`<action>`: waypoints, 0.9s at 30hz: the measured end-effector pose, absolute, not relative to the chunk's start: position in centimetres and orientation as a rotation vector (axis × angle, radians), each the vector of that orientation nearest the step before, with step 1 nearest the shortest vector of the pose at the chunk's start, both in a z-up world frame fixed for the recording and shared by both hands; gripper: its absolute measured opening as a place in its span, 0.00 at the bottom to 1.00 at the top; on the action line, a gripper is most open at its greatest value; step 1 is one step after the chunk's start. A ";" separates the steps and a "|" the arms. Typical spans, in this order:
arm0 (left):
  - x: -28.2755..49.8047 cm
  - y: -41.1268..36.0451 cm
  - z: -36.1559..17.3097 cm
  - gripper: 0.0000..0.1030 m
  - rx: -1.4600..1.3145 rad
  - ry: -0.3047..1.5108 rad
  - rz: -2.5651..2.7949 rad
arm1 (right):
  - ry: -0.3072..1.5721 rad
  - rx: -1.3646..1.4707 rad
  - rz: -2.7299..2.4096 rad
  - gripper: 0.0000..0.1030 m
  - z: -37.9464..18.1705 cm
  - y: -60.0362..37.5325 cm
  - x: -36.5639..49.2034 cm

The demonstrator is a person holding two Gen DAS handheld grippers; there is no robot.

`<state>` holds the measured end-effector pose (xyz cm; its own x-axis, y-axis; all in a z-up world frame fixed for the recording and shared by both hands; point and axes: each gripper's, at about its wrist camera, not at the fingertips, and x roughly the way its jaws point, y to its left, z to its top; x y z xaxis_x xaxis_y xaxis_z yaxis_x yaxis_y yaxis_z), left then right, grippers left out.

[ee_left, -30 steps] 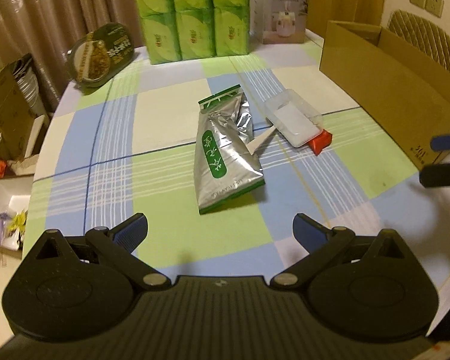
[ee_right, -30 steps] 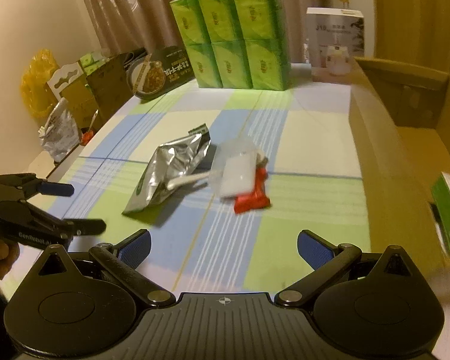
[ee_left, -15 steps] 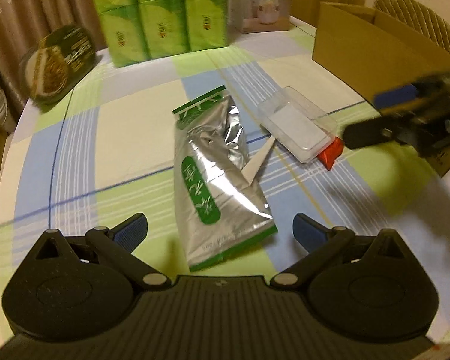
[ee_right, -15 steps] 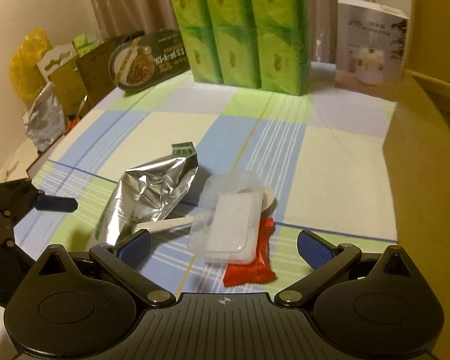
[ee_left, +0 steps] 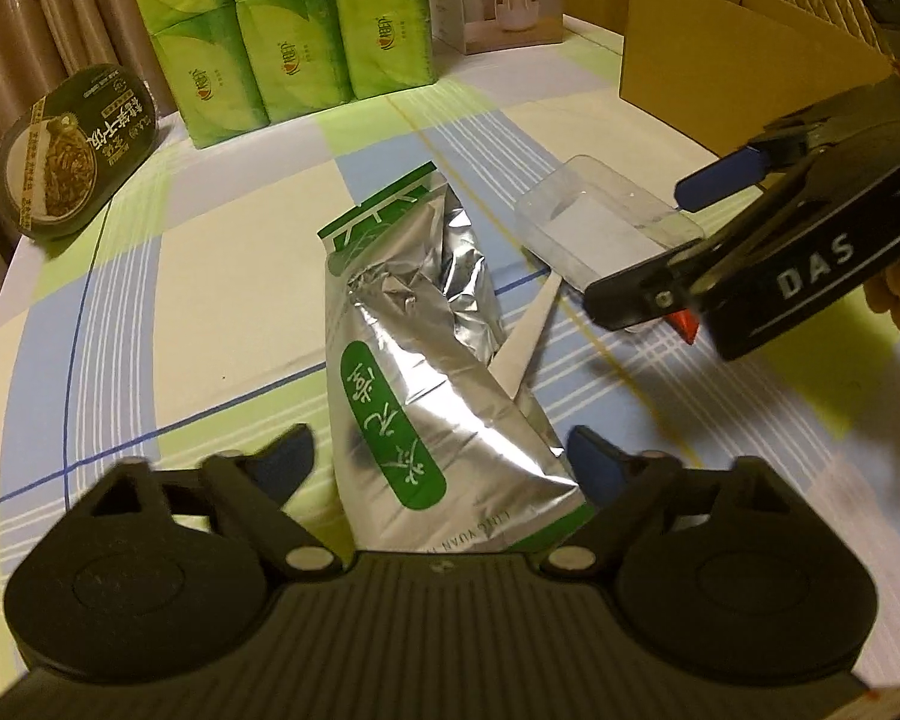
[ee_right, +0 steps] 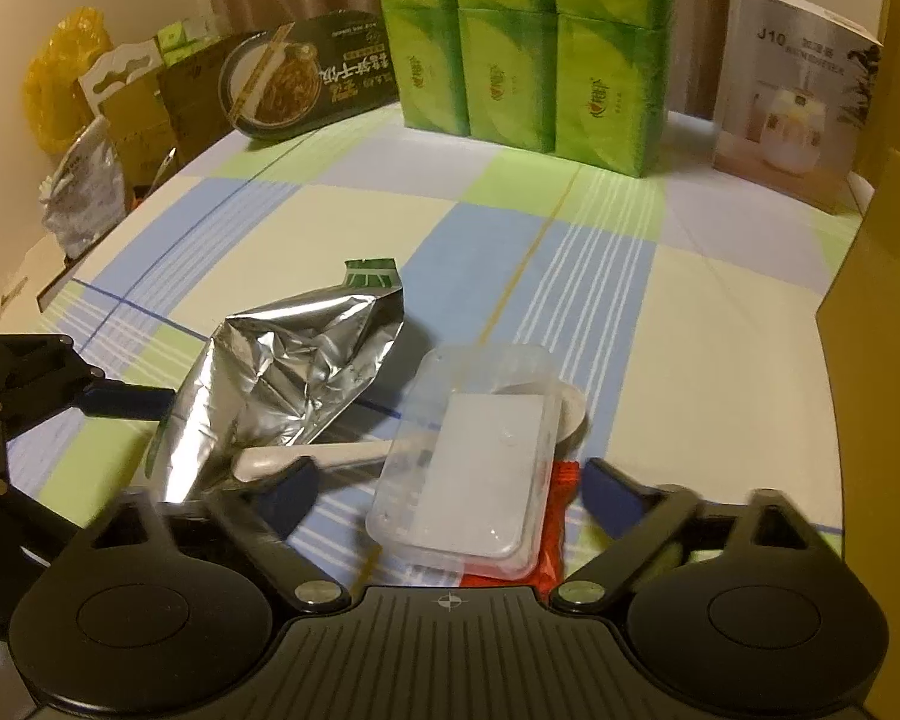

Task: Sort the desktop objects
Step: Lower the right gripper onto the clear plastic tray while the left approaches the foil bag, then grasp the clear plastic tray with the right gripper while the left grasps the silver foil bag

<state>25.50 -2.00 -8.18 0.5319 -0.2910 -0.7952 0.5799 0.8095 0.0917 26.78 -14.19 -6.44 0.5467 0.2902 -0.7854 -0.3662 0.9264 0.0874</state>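
Checked tablecloth [ee_left: 210, 276] lies bare to the left, with green tissue packs [ee_left: 282, 30] along the far edge and a cardboard box [ee_left: 738, 54] walling the right side. Left gripper [ee_left: 438, 462] is closing, fingers astride the silver foil pouch [ee_left: 426, 372] at mid-table without pressing it. Right gripper [ee_right: 447, 483] is closing around the clear plastic box [ee_right: 468, 468], which lies on a red packet [ee_right: 555, 534] beside a white spoon [ee_right: 330, 453].
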 end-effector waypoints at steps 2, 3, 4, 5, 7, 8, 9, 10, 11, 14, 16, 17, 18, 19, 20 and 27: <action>25.6 -2.0 -8.2 0.71 0.359 0.874 -0.533 | 0.919 -0.110 0.391 0.66 -6.6 -14.1 26.8; 25.6 -2.0 -8.1 0.70 0.352 0.877 -0.530 | 0.919 -0.113 0.392 0.61 -6.7 -14.1 26.6; 25.5 -2.0 -8.1 0.68 0.347 0.881 -0.527 | 0.918 -0.112 0.393 0.58 -6.6 -14.2 26.5; 25.5 -2.0 -8.0 0.66 0.347 0.884 -0.524 | 0.916 -0.109 0.389 0.57 -6.5 -14.4 26.2; 25.2 -1.9 -7.7 0.60 0.354 0.882 -0.520 | 0.922 -0.106 0.386 0.57 -6.3 -14.5 25.8; 25.0 -1.9 -7.6 0.58 0.358 0.880 -0.518 | 0.928 -0.102 0.390 0.57 -6.1 -14.7 25.4; 24.7 -1.9 -7.4 0.52 0.364 0.878 -0.515 | 0.930 -0.098 0.394 0.57 -5.9 -14.8 24.9; 24.4 -1.9 -7.3 0.48 0.369 0.877 -0.513 | 0.932 -0.095 0.394 0.57 -5.7 -14.9 24.3; 24.1 -1.9 -7.1 0.46 0.373 0.876 -0.512 | 0.937 -0.090 0.394 0.57 -5.6 -15.1 23.6; 22.7 -1.9 -6.5 0.33 0.371 0.884 -0.518 | 0.955 -0.076 0.405 0.56 -5.2 -15.7 21.2; 21.4 -1.8 -6.1 0.22 0.352 0.893 -0.521 | 0.969 -0.068 0.409 0.56 -5.0 -16.1 19.4; 20.7 -1.8 -5.9 0.19 0.345 0.898 -0.522 | 0.974 -0.061 0.408 0.56 -4.9 -16.4 18.5; 20.0 -1.9 -5.8 0.15 0.339 0.902 -0.525 | 0.975 -0.058 0.405 0.55 -4.7 -16.7 17.8; 19.2 -1.9 -5.7 0.14 0.334 0.906 -0.527 | 0.976 -0.055 0.403 0.55 -4.6 -16.9 17.0; 18.4 -2.0 -5.7 0.14 0.333 0.909 -0.529 | 0.975 -0.053 0.401 0.55 -4.5 -17.1 16.4; 16.0 -2.2 -4.5 0.20 0.379 0.896 -0.523 | 0.970 -0.069 0.390 0.55 -4.3 -17.8 14.2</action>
